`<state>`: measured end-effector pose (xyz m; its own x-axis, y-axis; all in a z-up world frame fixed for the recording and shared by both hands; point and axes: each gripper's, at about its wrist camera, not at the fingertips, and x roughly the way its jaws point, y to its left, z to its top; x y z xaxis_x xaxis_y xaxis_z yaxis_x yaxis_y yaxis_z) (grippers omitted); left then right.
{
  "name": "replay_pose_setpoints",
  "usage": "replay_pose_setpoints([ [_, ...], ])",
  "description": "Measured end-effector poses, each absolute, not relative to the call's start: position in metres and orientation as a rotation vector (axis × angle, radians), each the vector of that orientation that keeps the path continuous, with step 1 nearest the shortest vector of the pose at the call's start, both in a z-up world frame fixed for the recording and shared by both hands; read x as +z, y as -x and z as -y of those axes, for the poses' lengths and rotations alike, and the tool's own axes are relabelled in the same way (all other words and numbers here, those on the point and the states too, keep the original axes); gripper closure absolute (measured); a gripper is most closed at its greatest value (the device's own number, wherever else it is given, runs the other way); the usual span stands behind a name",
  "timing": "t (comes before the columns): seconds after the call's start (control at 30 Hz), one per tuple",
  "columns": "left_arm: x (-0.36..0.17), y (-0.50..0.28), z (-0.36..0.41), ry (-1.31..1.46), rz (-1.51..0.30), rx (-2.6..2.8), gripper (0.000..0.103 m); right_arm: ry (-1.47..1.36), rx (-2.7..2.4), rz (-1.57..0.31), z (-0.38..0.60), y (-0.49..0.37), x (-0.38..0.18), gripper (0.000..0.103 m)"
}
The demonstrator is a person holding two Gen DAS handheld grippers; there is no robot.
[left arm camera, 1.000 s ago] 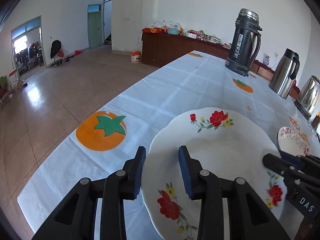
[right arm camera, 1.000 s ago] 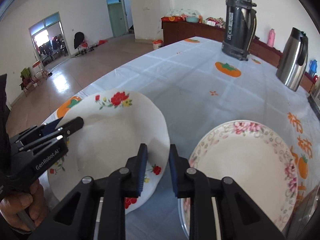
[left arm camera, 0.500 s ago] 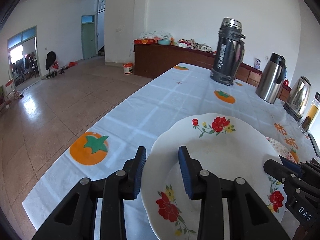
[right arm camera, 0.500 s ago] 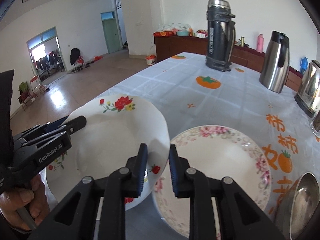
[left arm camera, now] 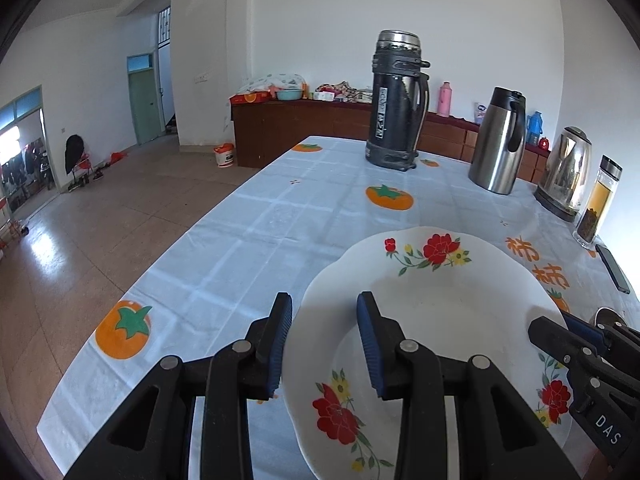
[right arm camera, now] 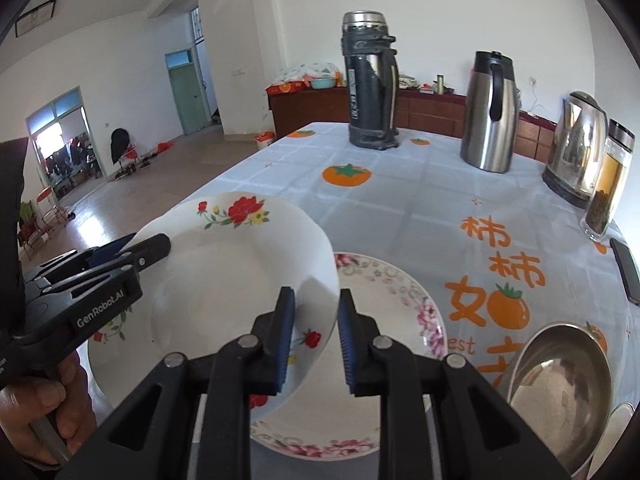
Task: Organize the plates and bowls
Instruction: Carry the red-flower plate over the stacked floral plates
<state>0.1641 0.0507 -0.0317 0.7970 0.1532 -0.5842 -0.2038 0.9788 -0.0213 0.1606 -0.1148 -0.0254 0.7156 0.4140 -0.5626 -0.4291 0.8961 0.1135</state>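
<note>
A white plate with red flowers (left arm camera: 432,312) is held in the air between both grippers. My left gripper (left arm camera: 324,344) straddles its left rim, jaws partly apart around the edge. My right gripper (right arm camera: 316,344) straddles its right rim the same way; the plate also shows in the right wrist view (right arm camera: 224,280). It hangs tilted, partly over a second plate with a pink floral border (right arm camera: 392,320) that lies flat on the table. A steel bowl (right arm camera: 560,392) sits at the lower right.
The tablecloth (left arm camera: 304,216) has orange persimmon prints. At the far side stand a black thermos (left arm camera: 396,100), a steel jug (left arm camera: 500,140), a kettle (left arm camera: 564,172) and a tea bottle (right arm camera: 608,184). A phone (right arm camera: 628,272) lies at the right edge.
Both grippers have lifted the red-flower plate and carried it right, so it now overlaps the pink-border plate. The steel bowl has come into the right wrist view.
</note>
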Motion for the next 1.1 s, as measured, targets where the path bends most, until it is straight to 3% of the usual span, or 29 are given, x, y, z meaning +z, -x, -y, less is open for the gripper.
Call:
replay_pose_setpoints([
  [1.1, -0.038, -0.199, 0.003, 0.028, -0.605, 0.079, 0.067, -0.040, 0.322, -0.604, 0.165, -0.173, -0.035, 0.081],
])
